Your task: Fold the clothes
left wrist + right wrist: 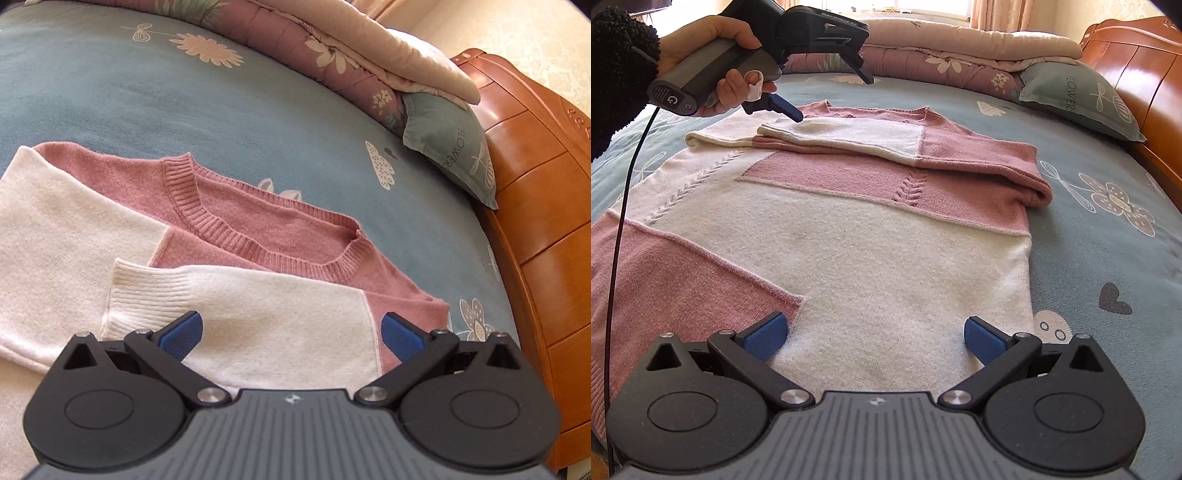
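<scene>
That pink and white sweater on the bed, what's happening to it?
A person is folding the sweater with a two-finger gripper in each hand. It lies flat on the blue flowery bed sheet, both sleeves already folded across the chest. The left gripper hovers open over the sleeve cuff, and the right gripper is open above the bottom hem. Neither is holding anything.

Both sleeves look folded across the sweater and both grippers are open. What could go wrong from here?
1. The upper sleeve lies loose on the sweater; lifting the hem could slide it off.
2. The bunched right shoulder fold may leave a lopsided fold.
3. The left gripper hovers open over the cuff and might snag it.
</scene>
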`<state>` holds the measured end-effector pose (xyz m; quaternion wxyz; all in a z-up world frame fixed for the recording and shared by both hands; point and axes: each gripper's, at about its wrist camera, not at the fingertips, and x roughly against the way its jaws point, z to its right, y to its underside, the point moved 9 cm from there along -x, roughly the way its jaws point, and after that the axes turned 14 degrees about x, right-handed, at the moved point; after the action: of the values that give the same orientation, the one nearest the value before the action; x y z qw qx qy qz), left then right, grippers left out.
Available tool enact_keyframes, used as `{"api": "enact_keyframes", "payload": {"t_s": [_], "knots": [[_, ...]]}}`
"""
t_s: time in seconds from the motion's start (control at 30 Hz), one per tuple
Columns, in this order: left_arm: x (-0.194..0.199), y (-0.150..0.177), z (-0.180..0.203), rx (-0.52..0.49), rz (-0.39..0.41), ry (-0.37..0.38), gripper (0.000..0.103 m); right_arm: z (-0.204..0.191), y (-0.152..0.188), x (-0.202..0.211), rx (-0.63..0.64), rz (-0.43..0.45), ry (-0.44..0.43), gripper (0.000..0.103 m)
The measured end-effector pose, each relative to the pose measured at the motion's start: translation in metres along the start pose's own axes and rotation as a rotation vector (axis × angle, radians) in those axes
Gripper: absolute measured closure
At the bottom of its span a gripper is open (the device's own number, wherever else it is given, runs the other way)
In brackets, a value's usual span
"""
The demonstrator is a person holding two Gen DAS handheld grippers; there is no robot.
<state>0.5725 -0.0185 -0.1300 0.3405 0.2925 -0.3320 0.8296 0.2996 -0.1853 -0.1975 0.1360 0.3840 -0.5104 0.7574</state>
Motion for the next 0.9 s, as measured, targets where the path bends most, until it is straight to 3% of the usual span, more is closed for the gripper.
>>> {"api": "enact_keyframes", "payload": {"t_s": [0.17,0.37,0.43,0.53,0.67,0.77,0.9], "knots": [[-0.017,-0.007,-0.015,0.047,0.01,-0.002,0.001,0.002,0.0,0.0,-0.012,-0.006,-0.017,0.0],[0.006,-0.028,-0.039,0.055,0.104,-0.146,0.001,0.003,0.0,0.004,-0.037,-0.006,-0.044,0.0],[0.011,-0.029,-0.032,0.062,0.106,-0.124,0.001,0.003,-0.001,0.006,-0.045,0.0,-0.054,0.0],[0.003,-0.014,0.004,0.023,0.044,-0.024,0.001,0.005,-0.003,0.009,-0.062,0.013,-0.064,0.0],[-0.027,0.032,0.072,-0.112,-0.103,0.094,0.001,0.007,-0.001,0.007,-0.072,-0.002,-0.061,0.0],[-0.053,0.066,0.107,-0.18,-0.183,0.13,0.001,0.008,0.0,0.007,-0.07,-0.004,-0.064,0.0],[-0.084,0.092,0.119,-0.211,-0.22,0.11,0.001,0.009,0.0,0.008,-0.072,-0.002,-0.071,0.0]]}}
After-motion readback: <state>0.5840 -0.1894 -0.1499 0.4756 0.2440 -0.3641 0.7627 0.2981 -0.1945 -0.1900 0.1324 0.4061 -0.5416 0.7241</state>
